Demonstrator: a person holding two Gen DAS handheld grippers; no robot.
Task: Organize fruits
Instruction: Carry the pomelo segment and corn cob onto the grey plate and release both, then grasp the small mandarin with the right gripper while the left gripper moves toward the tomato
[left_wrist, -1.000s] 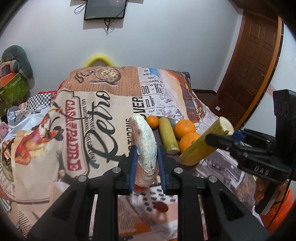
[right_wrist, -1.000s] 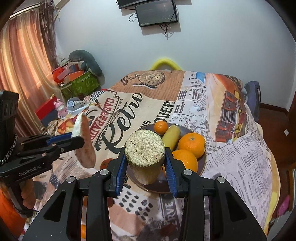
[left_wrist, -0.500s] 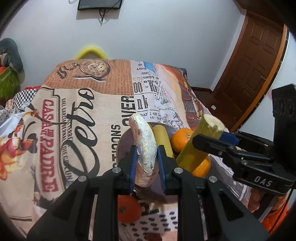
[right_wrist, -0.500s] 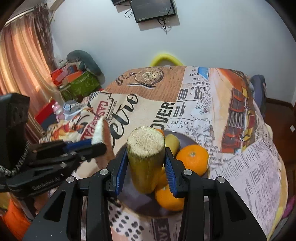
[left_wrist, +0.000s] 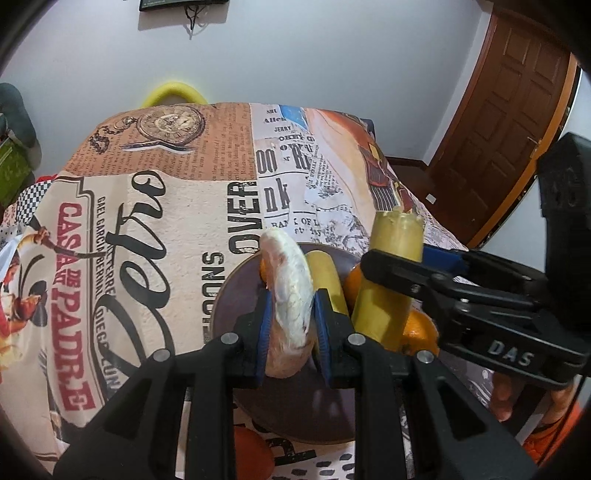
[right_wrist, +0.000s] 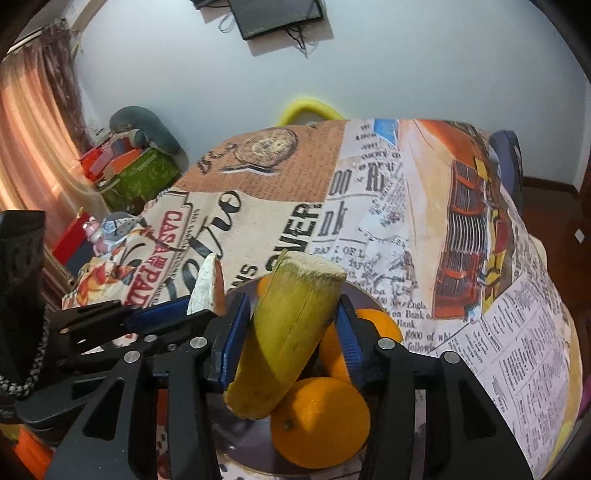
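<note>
Over the dark plate on the newspaper-print tablecloth I hold both tools close together. My left gripper is clamped on a pale, scaly wedge of fruit, standing on edge between the blue pads. My right gripper is clenched around a thick yellow-green stalk with a fibrous cut end, tilted so its lower end hangs just above the oranges. On the plate lie a second yellow stalk piece and several oranges, crowding the side under my right tool; the near left part shows bare. One more orange fruit sits on the cloth just off the plate's near rim. Beyond the table stand a wooden door, a yellow chair back and a wall screen.
</note>
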